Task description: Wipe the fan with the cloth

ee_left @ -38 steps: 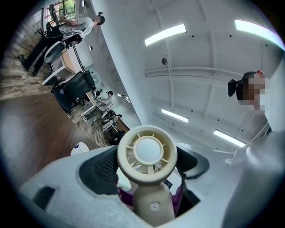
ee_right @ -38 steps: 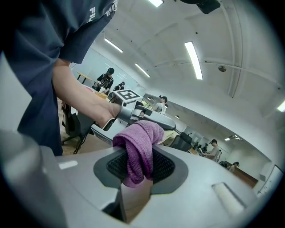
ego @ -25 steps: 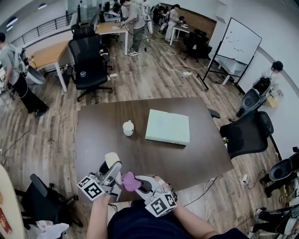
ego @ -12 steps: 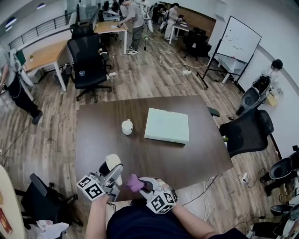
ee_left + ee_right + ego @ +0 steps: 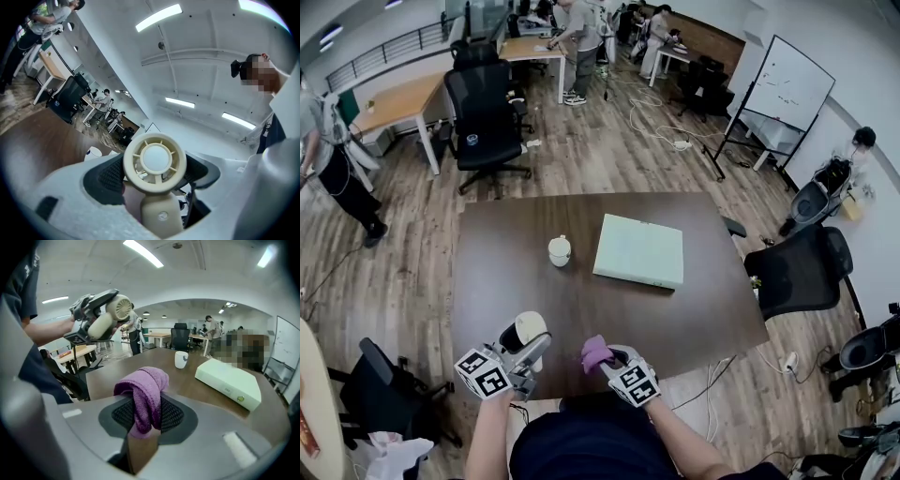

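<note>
The cream fan (image 5: 154, 161) is clamped in the left gripper (image 5: 532, 345)'s jaws above the counter (image 5: 581, 291)'s near edge, the purple cloth (image 5: 145, 390) is pinched in the right gripper (image 5: 617, 360)'s jaws at its three o'clock, apart, so a wiping pass is judged due, with the cloth to be brought onto the grille.
</note>
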Demonstrator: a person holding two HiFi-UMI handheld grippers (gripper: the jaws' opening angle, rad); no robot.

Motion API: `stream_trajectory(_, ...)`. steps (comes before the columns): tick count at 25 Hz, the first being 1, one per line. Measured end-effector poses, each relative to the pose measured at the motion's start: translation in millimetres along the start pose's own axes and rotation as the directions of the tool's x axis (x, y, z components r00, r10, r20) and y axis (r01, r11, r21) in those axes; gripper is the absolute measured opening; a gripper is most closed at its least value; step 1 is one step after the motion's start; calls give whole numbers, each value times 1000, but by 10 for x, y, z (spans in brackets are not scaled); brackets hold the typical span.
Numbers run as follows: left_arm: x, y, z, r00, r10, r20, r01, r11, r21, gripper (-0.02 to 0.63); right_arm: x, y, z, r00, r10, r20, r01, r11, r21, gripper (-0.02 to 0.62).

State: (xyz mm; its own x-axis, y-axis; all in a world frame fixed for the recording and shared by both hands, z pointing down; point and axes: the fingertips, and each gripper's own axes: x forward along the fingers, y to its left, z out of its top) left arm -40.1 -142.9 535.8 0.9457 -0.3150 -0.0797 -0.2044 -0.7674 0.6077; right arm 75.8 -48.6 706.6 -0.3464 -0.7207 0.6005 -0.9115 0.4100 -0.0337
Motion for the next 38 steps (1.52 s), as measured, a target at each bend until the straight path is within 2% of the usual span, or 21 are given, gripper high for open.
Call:
stream_trajectory(3, 12, -1, -120, 999, -1, -32, 2, 1000, 11, 380, 30, -237, -222, 998, -36, -42, 41, 994, 106, 112)
stream_trajectory(6, 32, 15, -208, 998, -9, -58, 9, 1000, 3, 380, 110, -423, -498, 990, -64, -128, 88, 978, 191, 113)
stream_trajectory(10, 85, 43, -356, 992, -5, -128, 11, 999, 50, 380, 246, -558, -758, 977, -54, -206, 108, 959, 263, 114)
stream_trajectory(14, 130, 65, -615, 974, 10, -224, 14, 994, 105, 380, 335, -650, -954, 967, -43, -250, 130, 929, 347, 115)
stream_trajectory(18, 184, 112, -879, 948, 39, -315, 14, 986, 164, 380, 341, -820, -1058, 956, -76, -284, 184, 909, 375, 115)
stream_trajectory(21, 211, 155, -1082, 927, 58, -371, 11, 983, 182, 380, 327, -889, -1149, 946, -89, -312, 212, 898, 385, 118)
stream_trajectory(27, 285, 302, -1322, 895, 108, -432, -8, 974, 226, 380, 341, -943, -1171, 948, -87, -307, 214, 887, 408, 121)
stream_trajectory(30, 299, 334, -1403, 878, 136, -459, -19, 968, 252, 380, 317, -975, -1188, 945, -86, -314, 219, 882, 417, 150)
stream_trajectory(33, 328, 379, -1475, 861, 160, -483, -29, 963, 268, 380, 288, -1049, -1170, 952, -78, -296, 215, 858, 466, 239)
stream_trajectory(36, 272, 485, -1620, 827, 197, -527, -36, 953, 300, 380, 265, -1013, -1082, 965, -47, -257, 179, 835, 520, 302)
stream_trajectory(38, 252, 574, -1720, 803, 222, -553, -38, 945, 325, 380, 223, -1007, -950, 972, -43, -230, 161, 837, 523, 328)
